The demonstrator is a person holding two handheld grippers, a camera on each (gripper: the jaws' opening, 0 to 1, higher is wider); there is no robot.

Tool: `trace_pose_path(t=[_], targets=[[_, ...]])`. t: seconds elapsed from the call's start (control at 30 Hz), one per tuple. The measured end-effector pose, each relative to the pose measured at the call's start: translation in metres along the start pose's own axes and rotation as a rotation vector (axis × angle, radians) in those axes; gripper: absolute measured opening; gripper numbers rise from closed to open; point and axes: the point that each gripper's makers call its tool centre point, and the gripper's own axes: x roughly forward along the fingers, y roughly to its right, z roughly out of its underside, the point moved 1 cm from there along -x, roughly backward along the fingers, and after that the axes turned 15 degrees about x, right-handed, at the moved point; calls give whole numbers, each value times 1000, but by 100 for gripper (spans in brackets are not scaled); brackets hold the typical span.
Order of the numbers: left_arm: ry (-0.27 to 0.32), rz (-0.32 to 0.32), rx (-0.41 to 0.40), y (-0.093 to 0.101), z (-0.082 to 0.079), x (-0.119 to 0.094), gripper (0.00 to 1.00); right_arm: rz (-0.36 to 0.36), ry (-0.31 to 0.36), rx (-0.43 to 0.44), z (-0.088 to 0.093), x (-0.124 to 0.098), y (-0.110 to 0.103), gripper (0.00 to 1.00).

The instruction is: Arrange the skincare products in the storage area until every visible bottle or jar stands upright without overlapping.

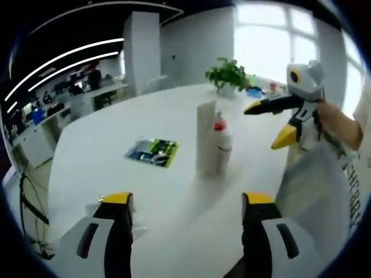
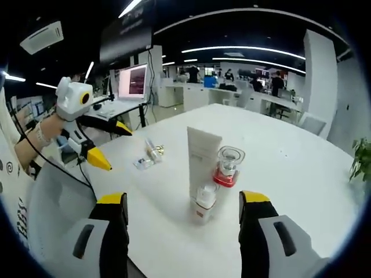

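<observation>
A tall white tube [image 1: 206, 136] [image 2: 203, 156] stands upright in the middle of the white table [image 1: 145, 191]. Touching it is a clear bottle with a red collar [image 1: 222, 145] [image 2: 228, 165], also upright. In front of them in the right gripper view stands a small white bottle [image 2: 204, 204]. A small clear item [image 2: 149, 154] lies flat near my left gripper [image 2: 111, 143], and shows beside its jaw [image 1: 137, 225]. My left gripper [image 1: 186, 200] is open and short of the group. My right gripper [image 2: 184, 200] [image 1: 268, 123] is open, empty, on the opposite side.
A green and black packet [image 1: 152, 152] lies flat on the table left of the tube. A potted plant [image 1: 227, 75] [image 2: 362, 159] stands at the table's far end. A person's hand and sleeve [image 2: 26, 147] hold the left gripper. Office desks and a monitor [image 2: 132, 81] lie beyond.
</observation>
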Motion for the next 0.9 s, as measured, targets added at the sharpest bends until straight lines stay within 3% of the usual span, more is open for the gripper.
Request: trace_pose_path(t=[0.33, 0.73, 0.9], targets=[[-9, 2, -21, 2, 4, -4, 71, -5, -8, -15, 1, 2, -5, 89], [12, 5, -24, 2, 2, -5, 74, -36, 27, -40, -5, 4, -13, 100], [10, 6, -25, 1, 2, -4, 77, -49, 37, -50, -7, 4, -16, 100]])
